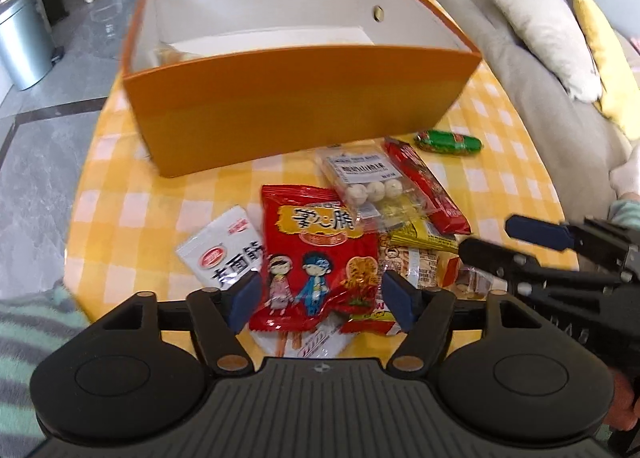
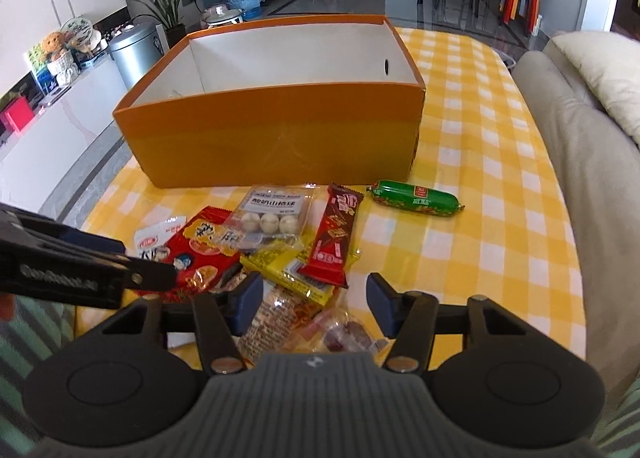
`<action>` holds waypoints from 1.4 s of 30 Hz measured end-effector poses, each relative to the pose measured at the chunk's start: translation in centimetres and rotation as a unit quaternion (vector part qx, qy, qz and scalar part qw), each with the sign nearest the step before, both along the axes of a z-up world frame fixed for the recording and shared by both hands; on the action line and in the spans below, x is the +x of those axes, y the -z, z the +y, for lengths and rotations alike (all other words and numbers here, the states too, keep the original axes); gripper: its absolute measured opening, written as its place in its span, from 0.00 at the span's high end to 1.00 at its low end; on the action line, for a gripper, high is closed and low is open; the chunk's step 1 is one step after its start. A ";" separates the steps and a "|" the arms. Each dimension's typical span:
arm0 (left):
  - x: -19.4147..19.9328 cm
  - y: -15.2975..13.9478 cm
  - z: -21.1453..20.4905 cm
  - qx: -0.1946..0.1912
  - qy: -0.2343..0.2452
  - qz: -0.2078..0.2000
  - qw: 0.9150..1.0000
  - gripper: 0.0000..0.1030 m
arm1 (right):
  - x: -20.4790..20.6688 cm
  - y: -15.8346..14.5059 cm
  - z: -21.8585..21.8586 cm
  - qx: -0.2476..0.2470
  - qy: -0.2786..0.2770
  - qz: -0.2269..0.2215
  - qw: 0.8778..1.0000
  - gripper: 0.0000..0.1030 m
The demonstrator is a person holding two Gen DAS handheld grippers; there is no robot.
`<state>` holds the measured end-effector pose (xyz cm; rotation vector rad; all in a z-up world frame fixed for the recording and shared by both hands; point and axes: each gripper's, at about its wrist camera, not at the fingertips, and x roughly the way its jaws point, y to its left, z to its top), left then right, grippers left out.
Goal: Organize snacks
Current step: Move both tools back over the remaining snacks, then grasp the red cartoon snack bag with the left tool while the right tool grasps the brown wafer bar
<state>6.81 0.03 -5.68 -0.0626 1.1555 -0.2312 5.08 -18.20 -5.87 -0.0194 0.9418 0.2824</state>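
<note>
Orange box [image 2: 276,138], white inside, stands open on the yellow-checked table [image 2: 500,198]. Snack packets lie just before it — one red cartoon bag [image 1: 320,258], one clear ball pack [image 2: 272,214], one green sausage [image 2: 414,198] apart. Left gripper [image 1: 320,298] and right gripper [image 2: 316,304] — jaws apart, gripping nothing.
</note>
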 end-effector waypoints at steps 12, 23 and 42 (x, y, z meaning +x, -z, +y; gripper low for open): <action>1.8 2.0 -1.0 0.027 0.006 0.026 0.999 0.14 | 3.6 1.4 -0.5 0.032 0.033 0.038 0.998 0.53; 3.2 3.0 -2.0 0.066 0.028 0.019 0.997 0.07 | 7.0 3.3 -0.7 0.060 0.049 0.066 0.995 0.56; 3.1 3.8 -3.3 0.097 0.055 -0.019 0.994 0.20 | 9.5 4.7 -1.2 0.071 0.076 0.091 0.990 0.80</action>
